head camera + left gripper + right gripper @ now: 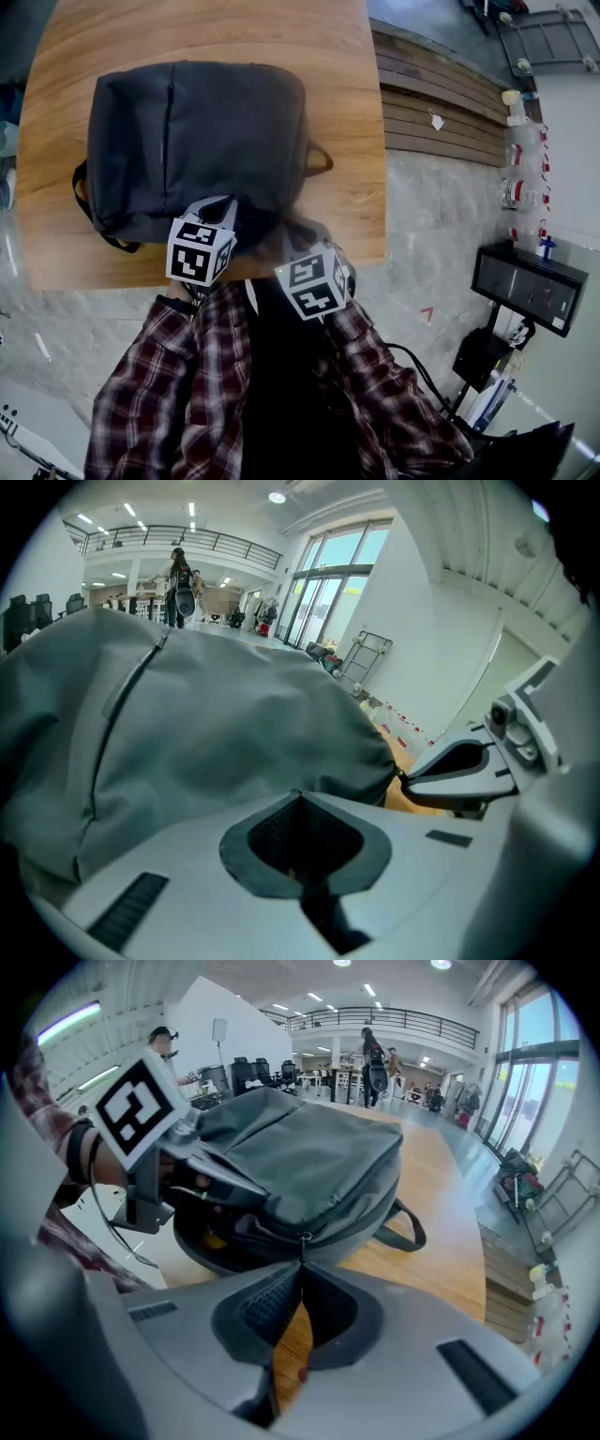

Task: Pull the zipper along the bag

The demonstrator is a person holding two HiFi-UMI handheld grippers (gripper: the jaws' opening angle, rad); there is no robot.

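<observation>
Where the zipper pull (303, 1237) hangs at the open edge of the bag (309, 1162), we find the right gripper (300, 1265) pinched shut on it. We note the left gripper (298, 797) clamped on bag fabric nearby, above the wooden table (347, 169).

Tongs (300, 1267) tight on zipper pull (303, 1239)

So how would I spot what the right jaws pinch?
Find the grey backpack on the wooden table. At the edge of its open mouth sits the zipper pull: a tiny metal ring, the one bit the right gripper holds in its jaws.
</observation>
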